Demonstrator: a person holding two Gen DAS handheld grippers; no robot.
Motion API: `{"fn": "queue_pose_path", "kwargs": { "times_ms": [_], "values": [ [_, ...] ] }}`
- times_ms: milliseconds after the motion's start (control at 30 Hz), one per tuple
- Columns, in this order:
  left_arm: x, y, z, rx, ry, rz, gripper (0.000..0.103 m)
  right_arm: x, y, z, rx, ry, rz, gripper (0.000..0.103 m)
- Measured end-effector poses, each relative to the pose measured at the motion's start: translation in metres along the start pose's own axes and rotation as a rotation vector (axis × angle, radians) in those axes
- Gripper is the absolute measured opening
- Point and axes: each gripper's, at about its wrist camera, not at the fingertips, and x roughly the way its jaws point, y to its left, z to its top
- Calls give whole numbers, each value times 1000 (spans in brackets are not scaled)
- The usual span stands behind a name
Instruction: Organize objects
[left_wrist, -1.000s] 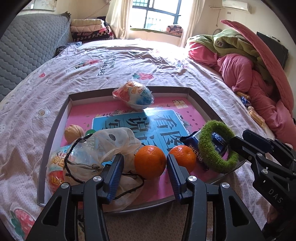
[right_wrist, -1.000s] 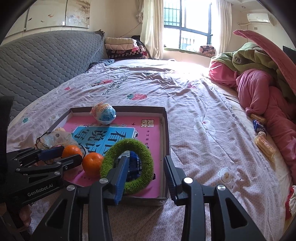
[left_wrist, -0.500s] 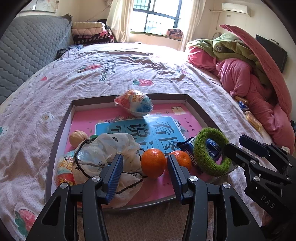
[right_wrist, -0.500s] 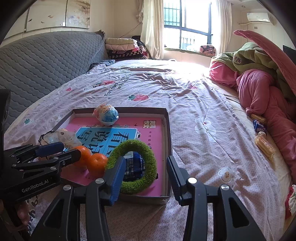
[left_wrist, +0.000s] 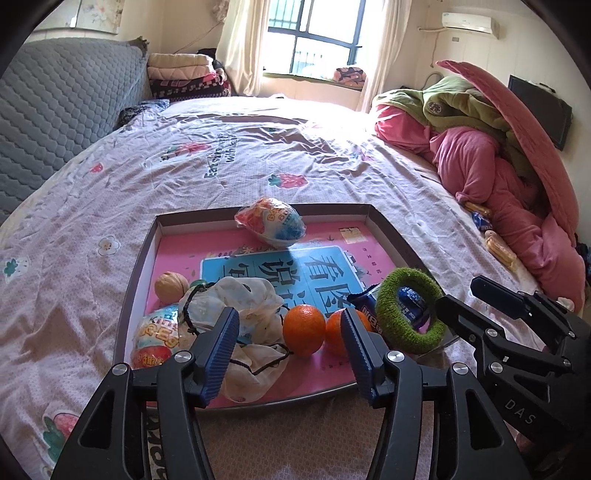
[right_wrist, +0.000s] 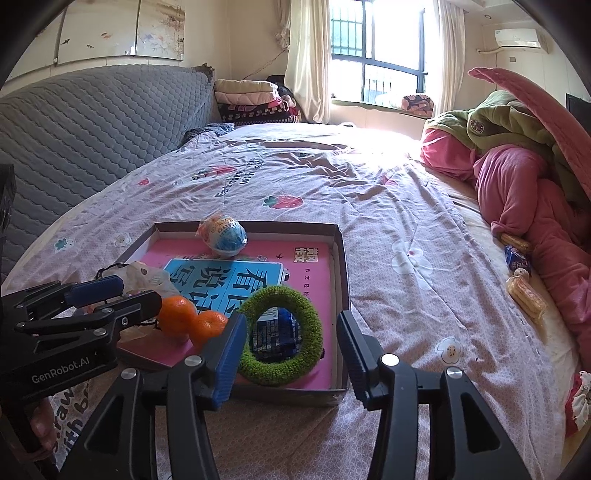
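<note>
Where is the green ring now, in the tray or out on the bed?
In the tray: the green ring lies in its near right corner, over a blue packet, inside the tray wall.

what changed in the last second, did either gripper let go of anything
Both grippers have backed off from the tray with their jaws opening. The left gripper drew up and away from the oranges, nothing between its pads. The right gripper widened by the green ring, which lies free on the blue packet. Tray contents stayed put.
</note>
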Motion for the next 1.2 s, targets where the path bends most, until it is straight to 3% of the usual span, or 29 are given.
{"fn": "queue_pose_path", "kwargs": {
  "times_ms": [733,1200],
  "values": [
    [-50,9,6,-26,-77,47,73,-33,18,14,-29,-67,2,62],
    [-90,12,-6,-45,-124,115,75,-65,33,15,-37,-105,21,68]
  ]
}}
